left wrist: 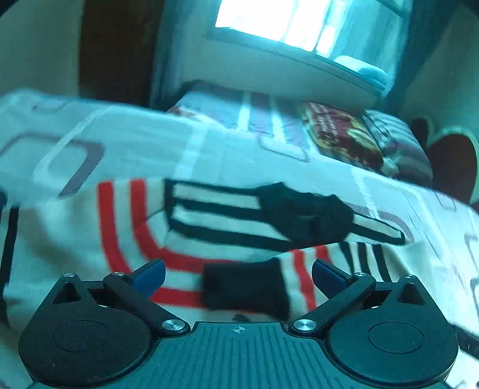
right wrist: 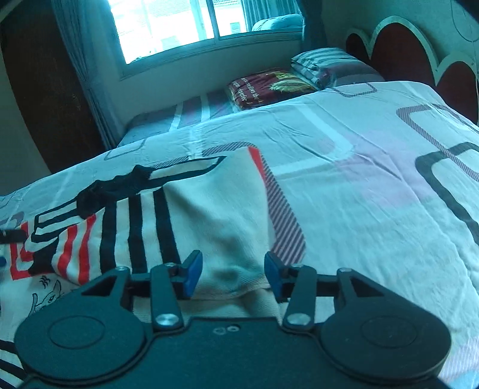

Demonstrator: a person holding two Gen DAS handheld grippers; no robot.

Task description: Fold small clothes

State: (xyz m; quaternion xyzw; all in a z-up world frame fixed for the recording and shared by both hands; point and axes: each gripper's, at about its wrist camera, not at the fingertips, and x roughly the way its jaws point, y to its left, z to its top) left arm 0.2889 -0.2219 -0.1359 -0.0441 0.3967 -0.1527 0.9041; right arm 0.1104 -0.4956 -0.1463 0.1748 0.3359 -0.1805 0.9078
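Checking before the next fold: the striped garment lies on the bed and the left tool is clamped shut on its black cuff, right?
Not quite. The left tool is wide open; the left wrist view shows the black cuff between its pads, unpinched. The striped garment does lie on the bed.

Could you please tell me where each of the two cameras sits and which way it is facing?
Left wrist: on the left gripper, angled down at the cream sweater with red and black stripes; only wide-open blue-padded jaws show.
Right wrist: on the right gripper, facing across the patterned white bedspread toward the window; part-open jaws straddle cloth.
Shared: sweater, bedspread, window, dark red folded blanket.
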